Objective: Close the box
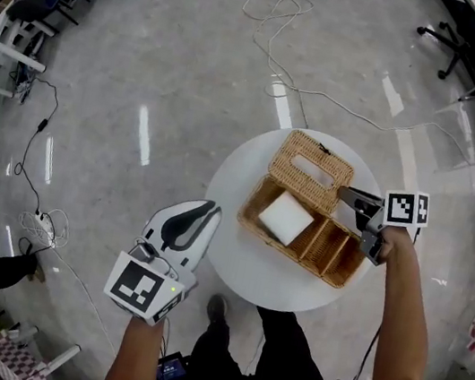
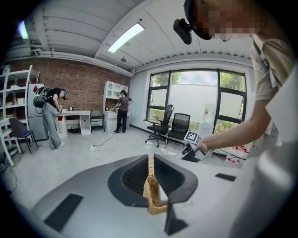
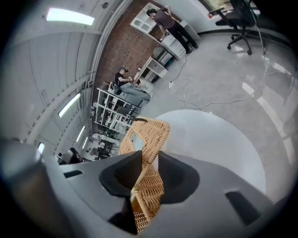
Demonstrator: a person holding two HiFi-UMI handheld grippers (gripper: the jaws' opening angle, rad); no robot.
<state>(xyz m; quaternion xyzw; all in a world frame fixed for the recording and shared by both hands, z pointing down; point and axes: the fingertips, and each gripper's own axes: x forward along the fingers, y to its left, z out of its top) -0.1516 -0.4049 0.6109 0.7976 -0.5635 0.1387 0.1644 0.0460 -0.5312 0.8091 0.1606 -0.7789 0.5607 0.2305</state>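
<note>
A wicker box stands on a round white table, its slotted lid thrown back on the far side. A white block lies in its left compartment. My right gripper reaches in from the right to the lid's near right corner. In the right gripper view the wicker lid fills the gap of that gripper, and both jaws press on it. My left gripper hovers off the table's left edge, apart from the box. Its jaws show only a narrow slit, through which the box appears.
Cables trail over the grey floor behind the table. Office chairs stand at the back right and white shelving at the left. Two people stand at desks along the brick wall.
</note>
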